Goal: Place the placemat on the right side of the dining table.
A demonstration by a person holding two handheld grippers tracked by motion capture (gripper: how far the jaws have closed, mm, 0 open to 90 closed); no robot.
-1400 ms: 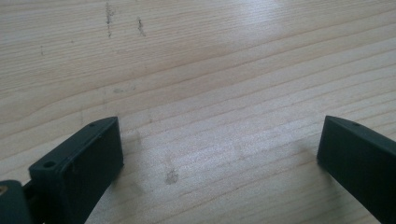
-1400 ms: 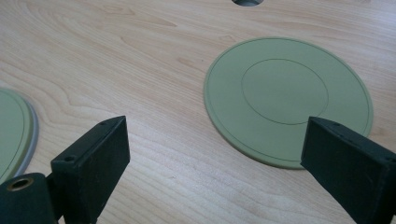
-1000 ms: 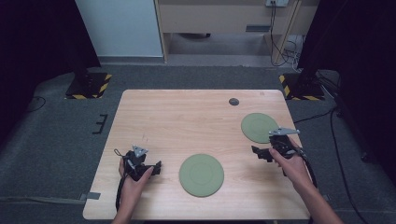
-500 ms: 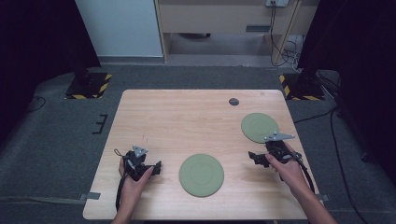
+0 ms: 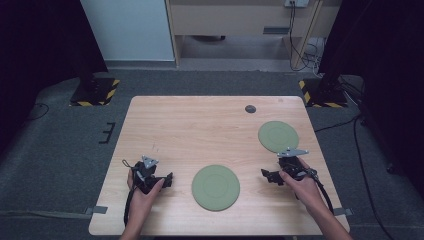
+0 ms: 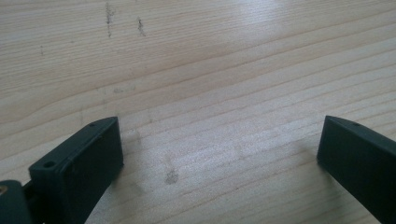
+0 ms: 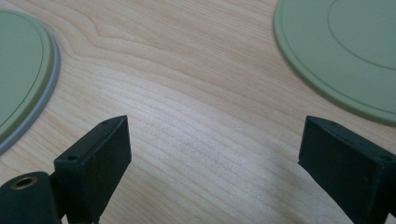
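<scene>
High view: right gripper (image 5: 270, 176) wide open, empty, between the near plate (image 5: 216, 187) and the far plate (image 5: 278, 136); left gripper (image 5: 162, 181) equally wide, parked; next, probably closing on a rim.

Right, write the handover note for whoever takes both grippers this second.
Left gripper: open, holding nothing, low over bare table near the front left.
Right gripper: open, holding nothing, fingers between the two plates.
Larger green plate: front centre. Smaller green plate: right side, beyond the right gripper.
Done: nothing grasped or stacked.
Left: probably picking up a plate; neither is touched yet.
</scene>
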